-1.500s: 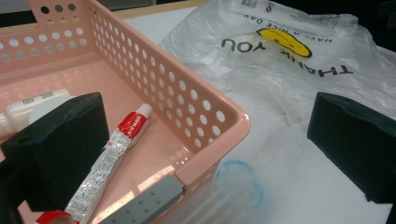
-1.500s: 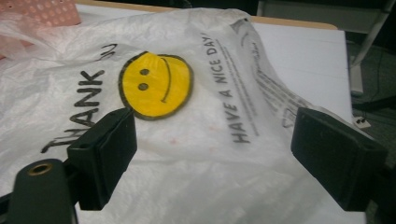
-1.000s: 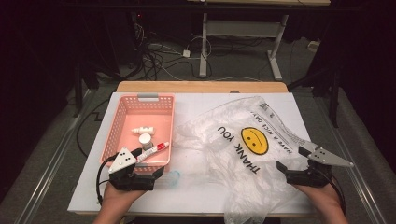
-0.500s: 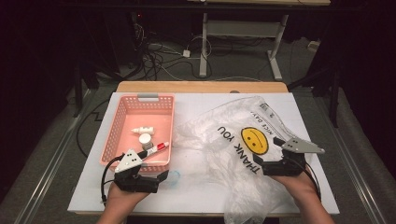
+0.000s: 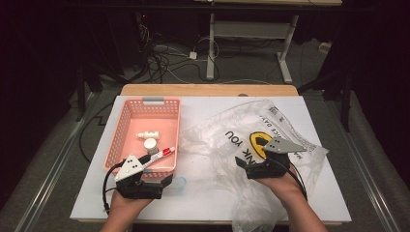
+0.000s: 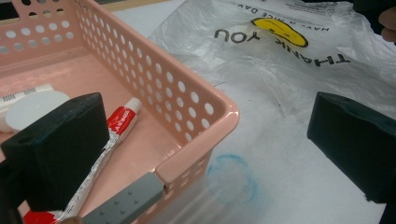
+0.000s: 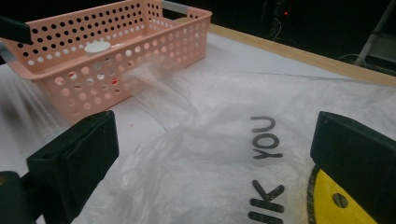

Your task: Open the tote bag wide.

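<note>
**Both grippers open at bag & basket**

We see the plastic bag (image 5: 241, 140) lying flat & crumpled on the white worktop (image 5: 203, 108), just right of the pink basket (image 5: 145, 135): clear film, black "THANK YOU" print, yellow smiley. Our right gripper (image 5: 246, 164) sits over the bag's middle, fingers spread wide, nothing between them. Our left gripper (image 5: 162, 180) is at the basket's near corner, fingers also spread, one over the basket, one outside it. The left gripper view shows a red-and-white tube (image 6: 109, 140) leaning in the basket plus a faint blue ring (image 6: 232, 177) on the worktop beside the basket. The high view adds a small white bottle (image 5: 147, 135) & a white-capped jar (image 5: 151, 144) inside the basket.
</note>
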